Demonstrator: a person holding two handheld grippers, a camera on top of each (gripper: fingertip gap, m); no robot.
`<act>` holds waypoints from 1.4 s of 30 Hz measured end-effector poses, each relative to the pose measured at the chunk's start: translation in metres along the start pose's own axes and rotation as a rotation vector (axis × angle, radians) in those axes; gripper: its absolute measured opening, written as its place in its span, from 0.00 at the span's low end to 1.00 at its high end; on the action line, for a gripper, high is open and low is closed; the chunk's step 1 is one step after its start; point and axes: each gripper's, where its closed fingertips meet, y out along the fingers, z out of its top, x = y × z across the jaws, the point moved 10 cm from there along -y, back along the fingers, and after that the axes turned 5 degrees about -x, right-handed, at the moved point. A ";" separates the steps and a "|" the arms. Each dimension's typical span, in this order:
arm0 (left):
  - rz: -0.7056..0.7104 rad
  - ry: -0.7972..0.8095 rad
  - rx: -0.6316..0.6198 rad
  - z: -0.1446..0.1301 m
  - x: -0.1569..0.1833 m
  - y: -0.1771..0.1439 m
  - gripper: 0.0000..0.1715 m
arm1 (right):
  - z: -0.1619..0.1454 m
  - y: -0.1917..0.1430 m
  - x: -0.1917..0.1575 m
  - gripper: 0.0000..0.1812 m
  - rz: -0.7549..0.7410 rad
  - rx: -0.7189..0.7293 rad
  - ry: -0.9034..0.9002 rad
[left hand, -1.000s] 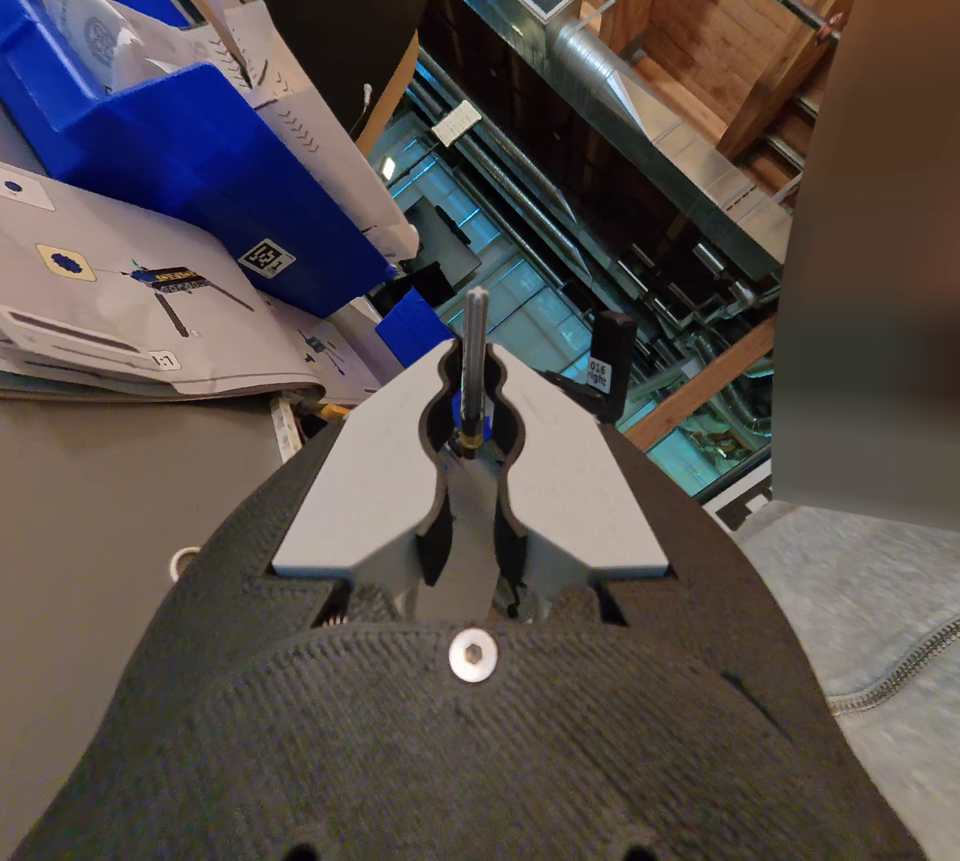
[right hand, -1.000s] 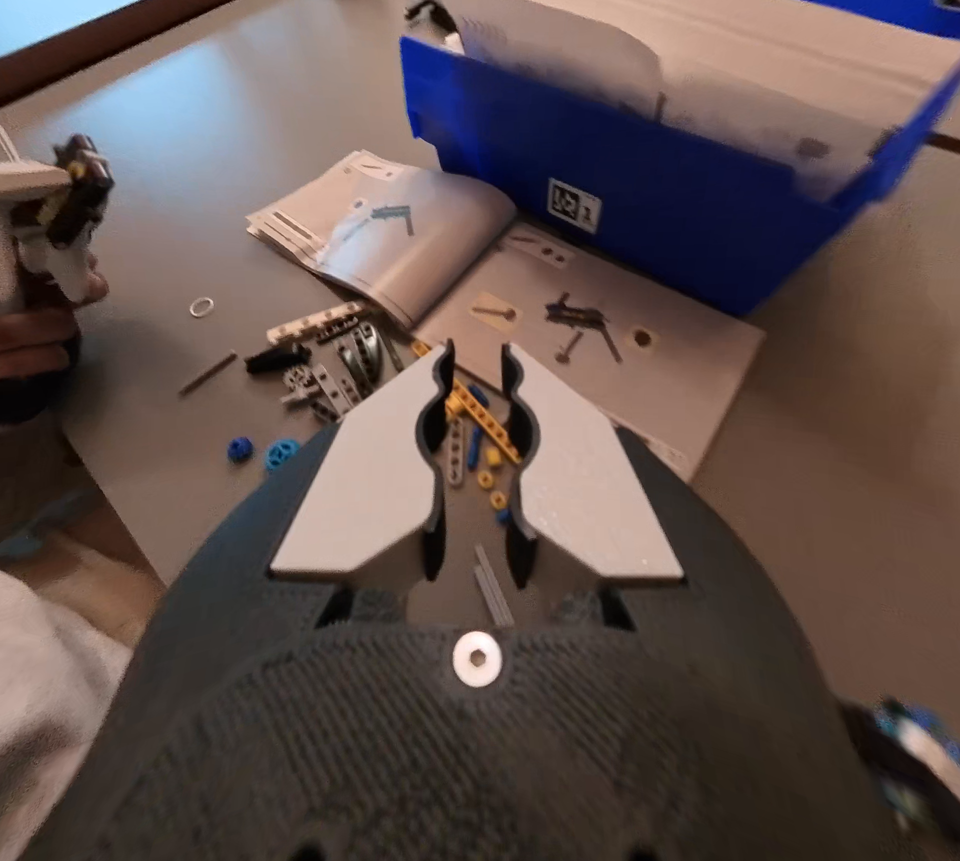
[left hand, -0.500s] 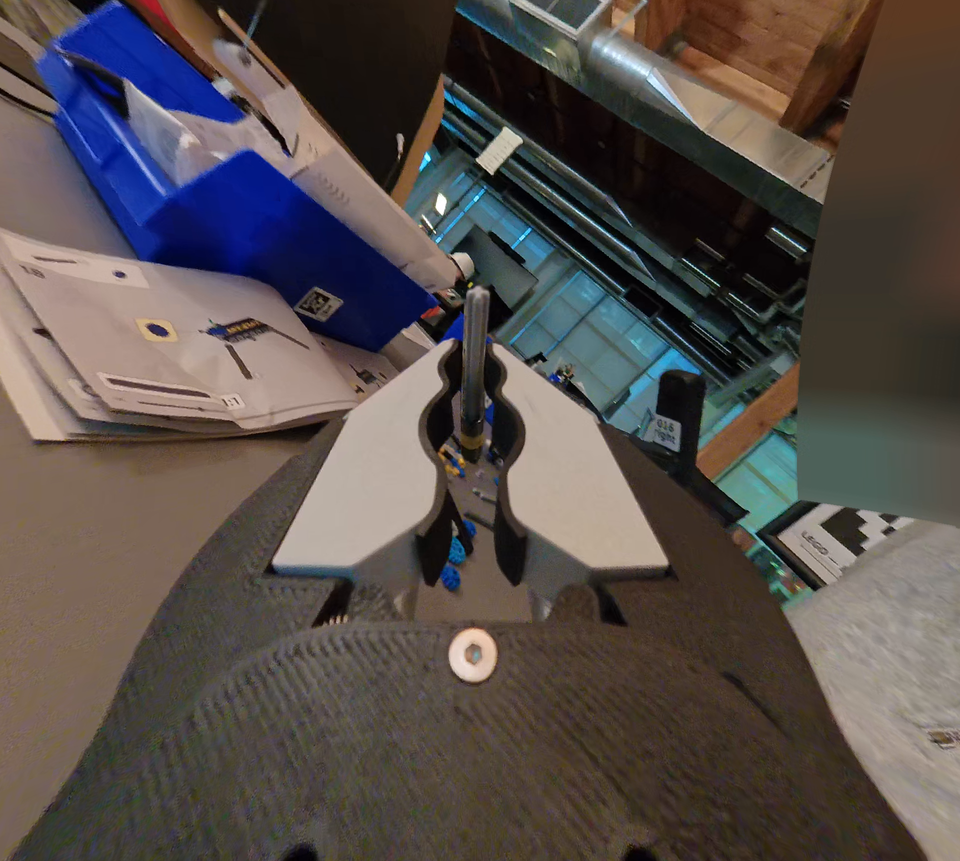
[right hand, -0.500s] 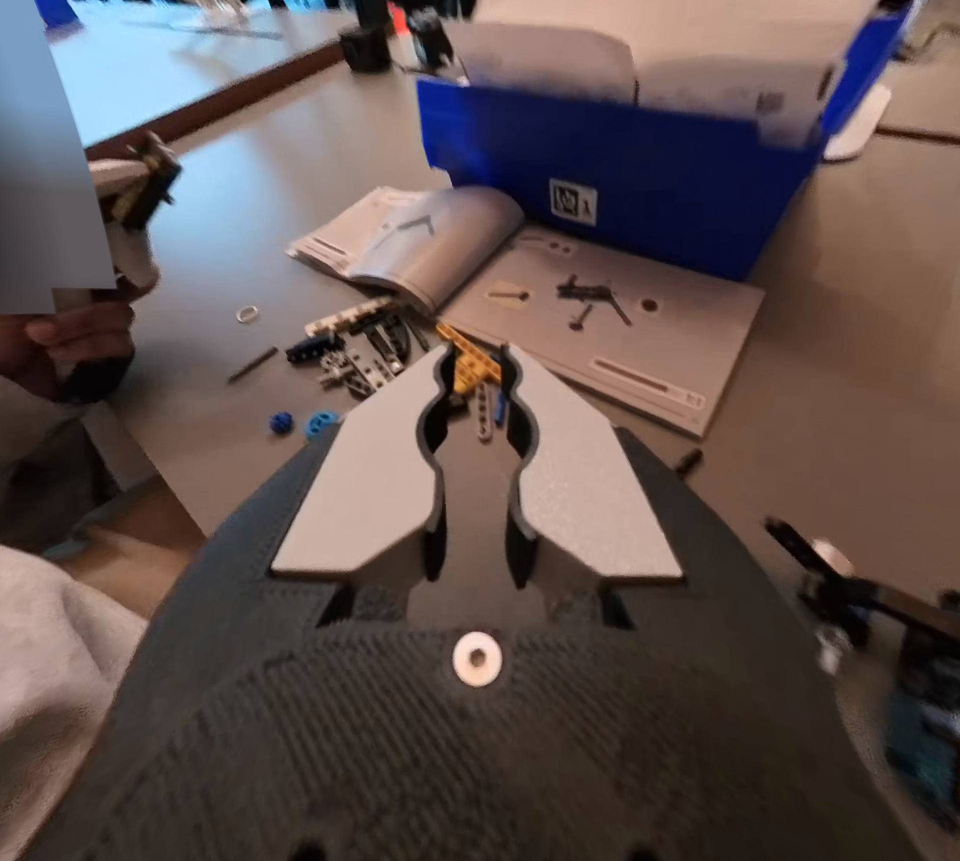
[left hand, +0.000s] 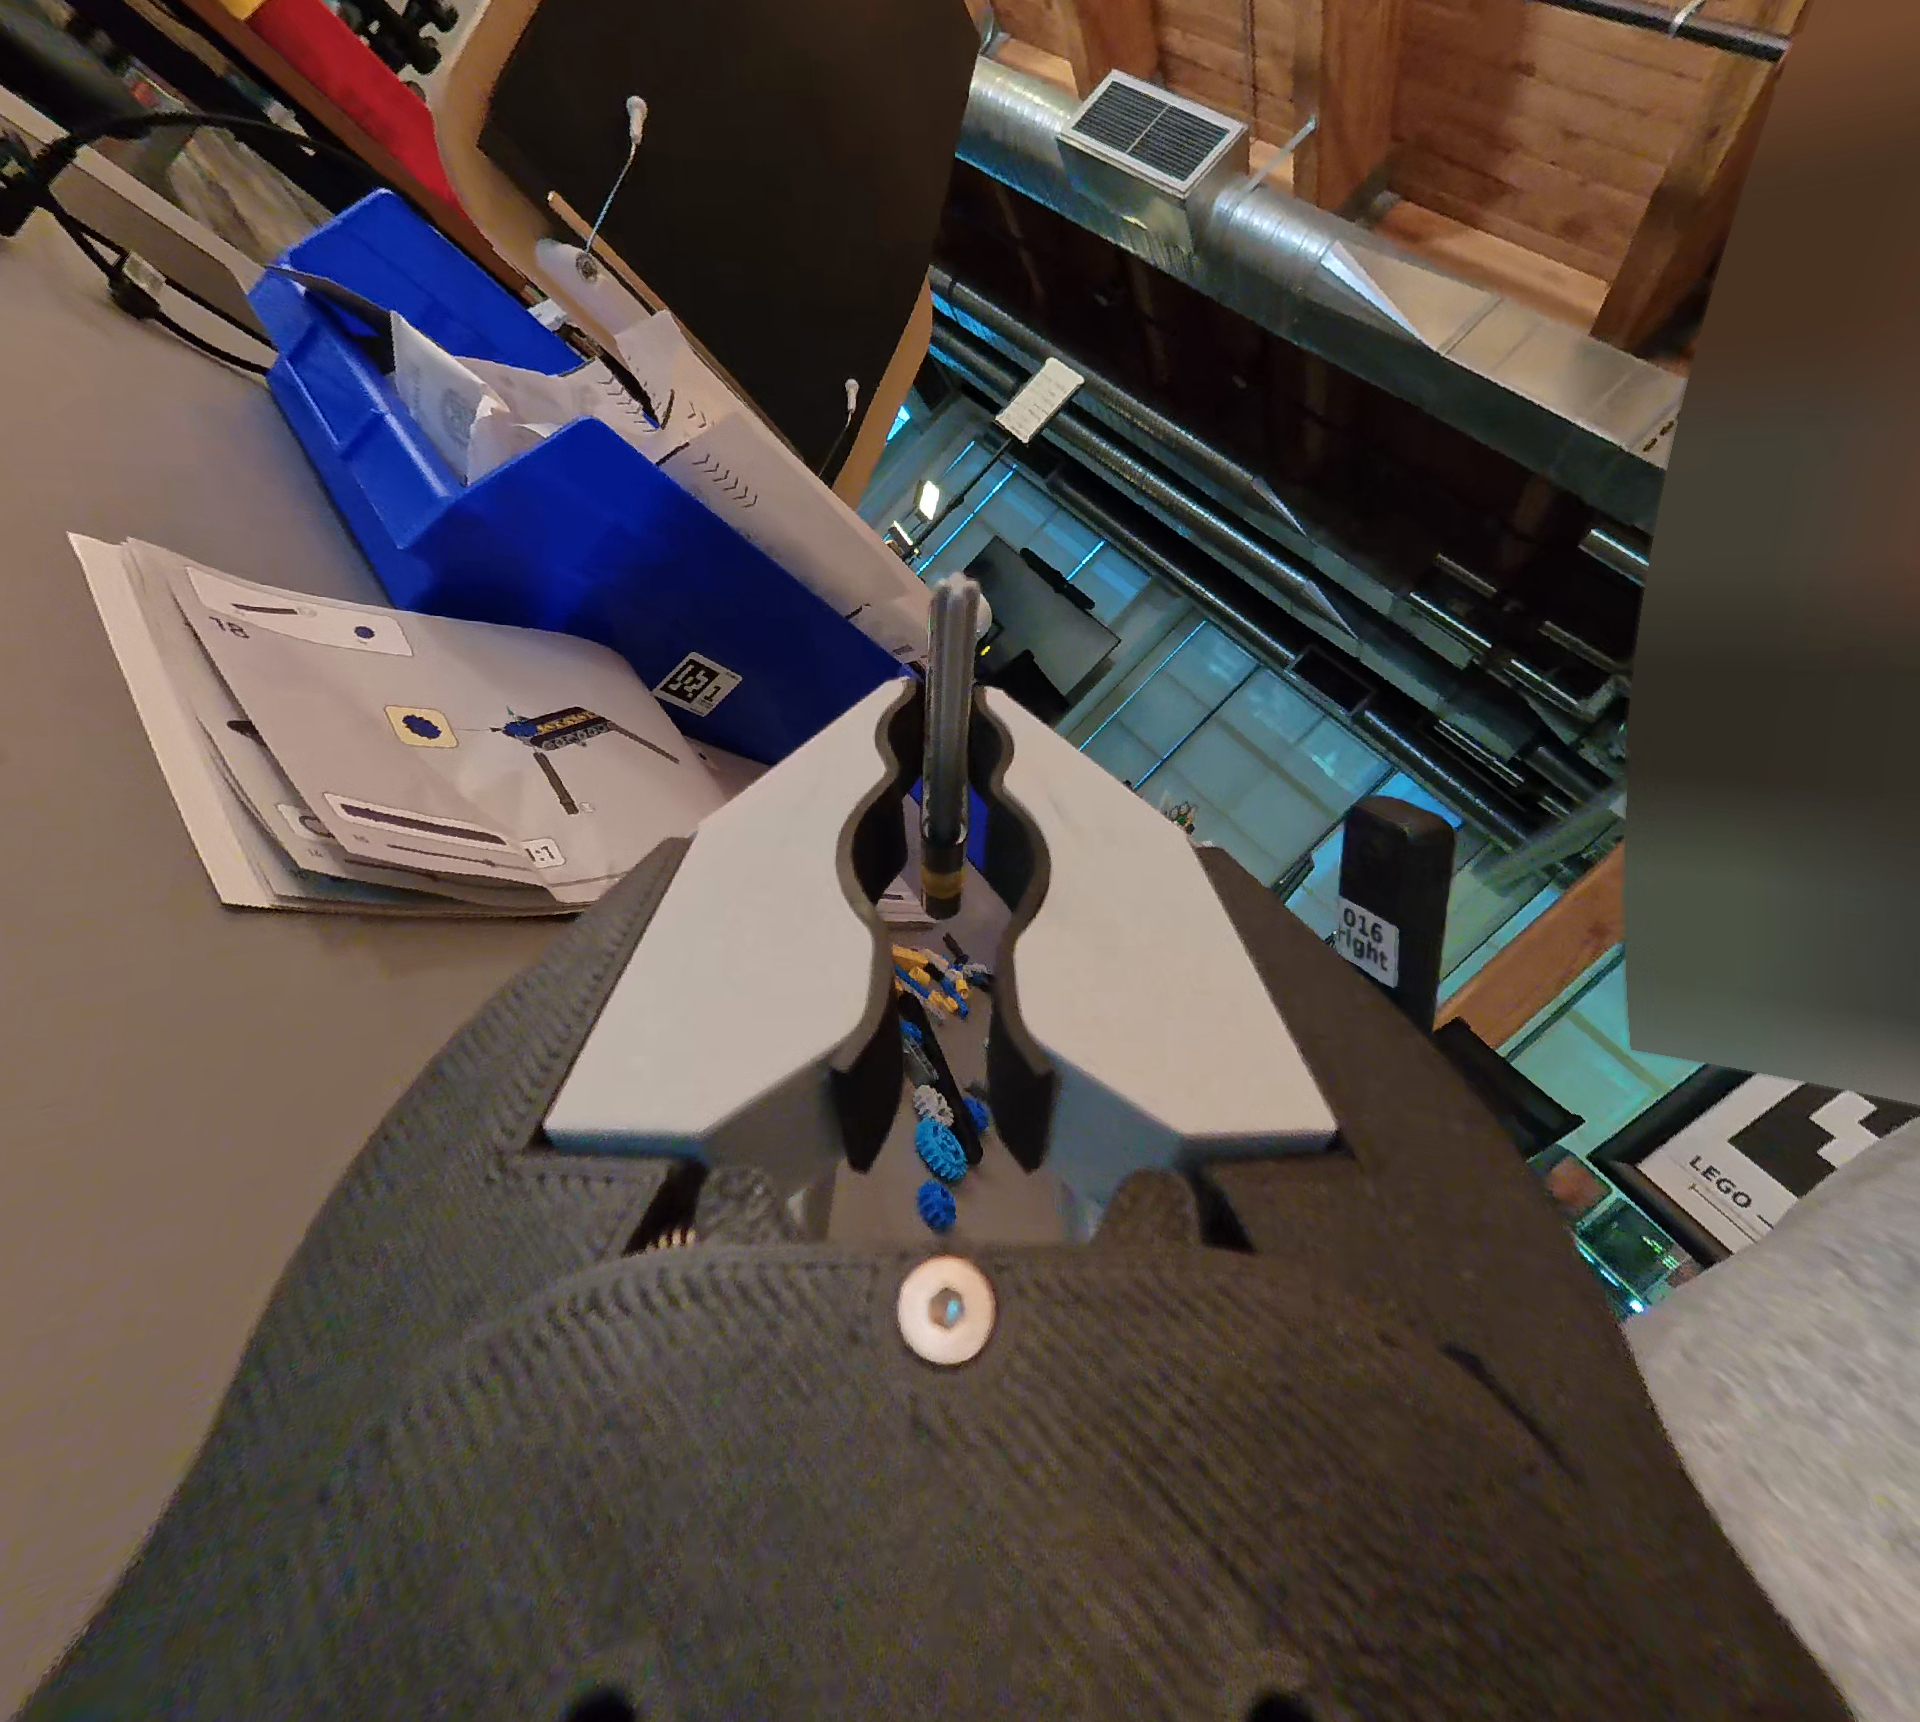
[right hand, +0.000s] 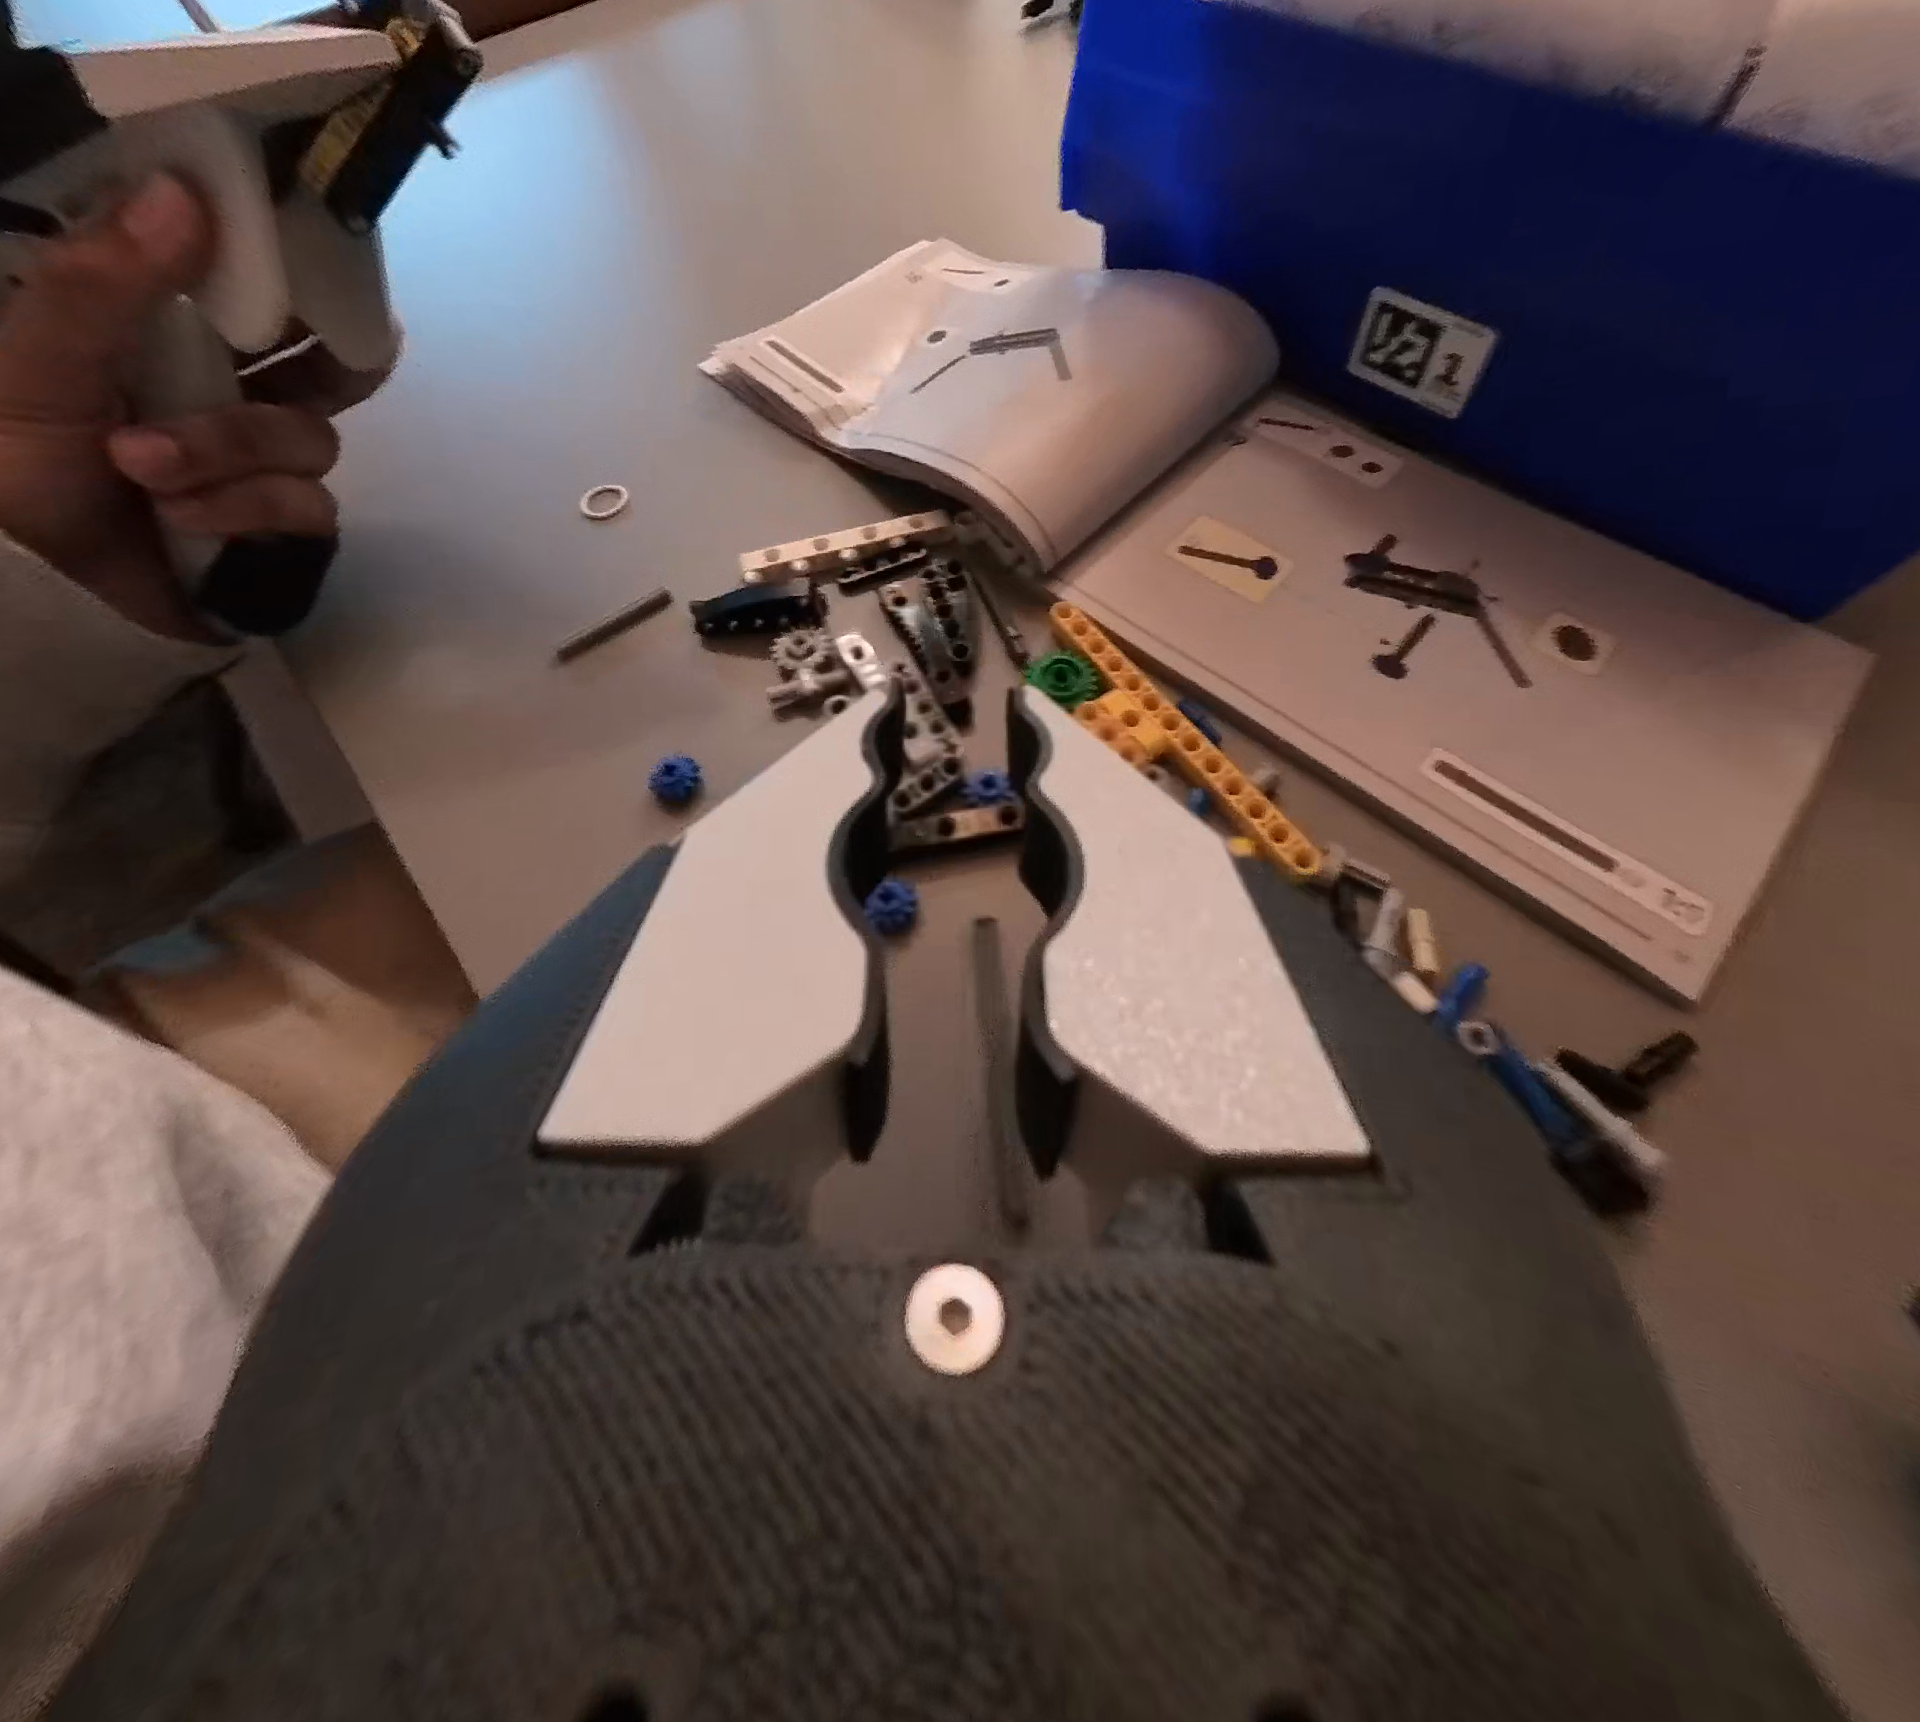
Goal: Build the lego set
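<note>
My left gripper (left hand: 948, 722) is shut on a grey Lego axle (left hand: 953, 633) that sticks up past the fingertips, with a black and yellow part at its lower end. It is held up off the table and also shows at the upper left of the right wrist view (right hand: 343, 83). My right gripper (right hand: 951, 716) is open and empty, just above a pile of loose pieces: grey and black beams (right hand: 930, 633), a yellow beam (right hand: 1174, 737), a green gear (right hand: 1062, 673) and blue gears (right hand: 676, 777).
An open instruction booklet (right hand: 1455, 685) lies behind the pile, in front of a blue bin (right hand: 1507, 270) holding paper bags. A loose grey axle (right hand: 613, 625) and a white ring (right hand: 605, 500) lie to the left. More small parts (right hand: 1507, 1049) lie at the right. Left tips to right tips: about 20 cm.
My left gripper has tilted down, still shut on the axle, so more table and the booklet show. My right gripper has come in lower over the pile of pieces.
</note>
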 end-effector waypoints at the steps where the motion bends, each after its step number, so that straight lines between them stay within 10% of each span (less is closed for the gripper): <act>1: -0.002 -0.003 0.000 0.000 0.000 0.000 0.03 | 0.000 0.003 -0.003 0.10 0.030 -0.004 0.010; 31: -0.090 0.042 -0.235 -0.020 0.009 0.027 0.03 | -0.032 -0.062 0.075 0.00 -0.296 0.371 -0.040; 42: -0.099 0.036 -0.235 -0.022 0.006 0.031 0.03 | -0.030 -0.052 0.076 0.00 -0.336 0.293 -0.050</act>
